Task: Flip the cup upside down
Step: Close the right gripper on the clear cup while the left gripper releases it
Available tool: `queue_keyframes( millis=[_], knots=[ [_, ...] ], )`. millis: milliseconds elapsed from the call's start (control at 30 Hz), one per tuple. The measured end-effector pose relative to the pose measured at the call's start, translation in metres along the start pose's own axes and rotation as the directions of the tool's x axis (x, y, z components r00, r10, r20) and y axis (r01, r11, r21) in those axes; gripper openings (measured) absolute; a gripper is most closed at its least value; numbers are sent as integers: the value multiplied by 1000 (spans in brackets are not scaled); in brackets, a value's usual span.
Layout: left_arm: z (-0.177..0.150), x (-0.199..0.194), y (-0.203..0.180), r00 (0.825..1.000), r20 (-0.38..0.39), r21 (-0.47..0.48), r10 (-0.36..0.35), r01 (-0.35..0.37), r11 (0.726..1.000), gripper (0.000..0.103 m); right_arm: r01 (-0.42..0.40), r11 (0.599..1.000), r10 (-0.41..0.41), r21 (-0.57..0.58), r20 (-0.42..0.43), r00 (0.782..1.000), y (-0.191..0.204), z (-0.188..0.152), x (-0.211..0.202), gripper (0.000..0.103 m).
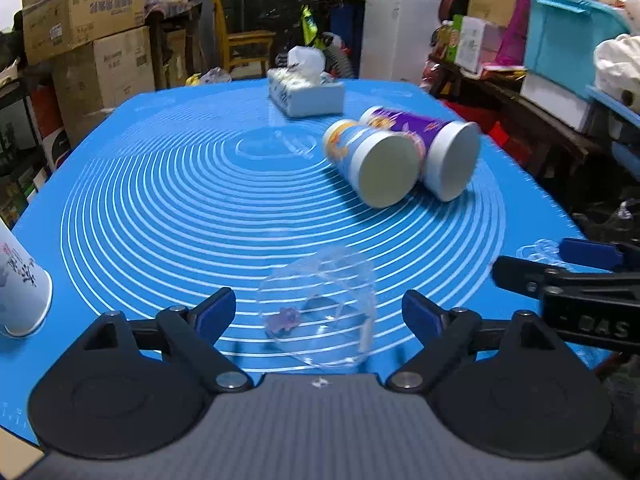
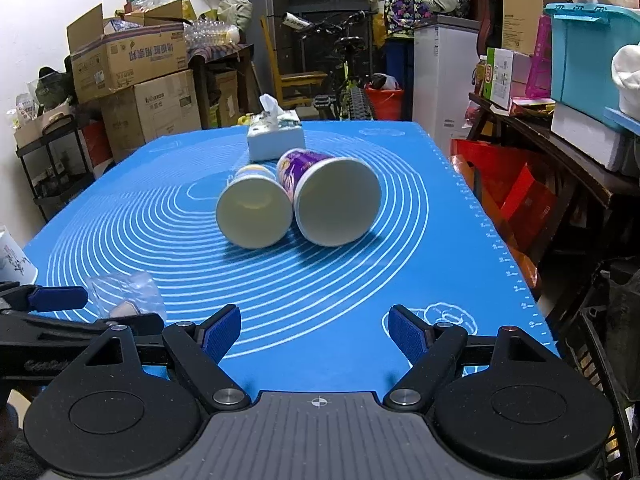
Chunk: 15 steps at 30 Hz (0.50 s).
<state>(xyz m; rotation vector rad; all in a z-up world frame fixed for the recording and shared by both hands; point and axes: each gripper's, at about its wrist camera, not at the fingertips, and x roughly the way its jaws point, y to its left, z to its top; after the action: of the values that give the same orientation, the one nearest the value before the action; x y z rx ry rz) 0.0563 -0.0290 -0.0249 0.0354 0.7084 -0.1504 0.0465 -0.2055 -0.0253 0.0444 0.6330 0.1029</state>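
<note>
A clear plastic cup (image 1: 320,312) lies tilted on its side on the blue mat (image 1: 180,208), between the fingers of my left gripper (image 1: 318,312). The jaws stand wide open and do not touch it. The cup shows blurred in the right wrist view (image 2: 124,292) at the left, by the left gripper's blue fingertip (image 2: 60,297). My right gripper (image 2: 314,334) is open and empty above the mat's (image 2: 440,264) near edge; it appears at the right in the left wrist view (image 1: 560,276).
Two paper cups lie on their sides mid-mat: a blue one (image 1: 372,160) (image 2: 254,210) and a purple one (image 1: 436,152) (image 2: 328,196). A tissue box (image 1: 306,94) (image 2: 274,140) stands at the far side. A white cup (image 1: 20,292) is at the left edge. Clutter surrounds the table.
</note>
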Motion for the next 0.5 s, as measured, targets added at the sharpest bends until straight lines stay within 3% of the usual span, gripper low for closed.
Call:
queue_keyframes(
  millis=[167,333,433,500],
  knots=[
    [3,-21,-1,999,35,2,1,-1,1000,95,-21,999,21,24,-1,1000,-1,10,-13,83],
    [8,-34,12,997,62,-15,50,-49,999,95,-86,995,88,43,-55,995,8,26,-17,85],
    [10,-37,28,993,71,-39,98,-96,995,95,-133,990,138,55,-112,984,15,36,-10,89],
    [10,-38,40,987,74,-55,141,-137,989,95,-189,977,205,104,-179,962,25,48,4,89]
  ],
)
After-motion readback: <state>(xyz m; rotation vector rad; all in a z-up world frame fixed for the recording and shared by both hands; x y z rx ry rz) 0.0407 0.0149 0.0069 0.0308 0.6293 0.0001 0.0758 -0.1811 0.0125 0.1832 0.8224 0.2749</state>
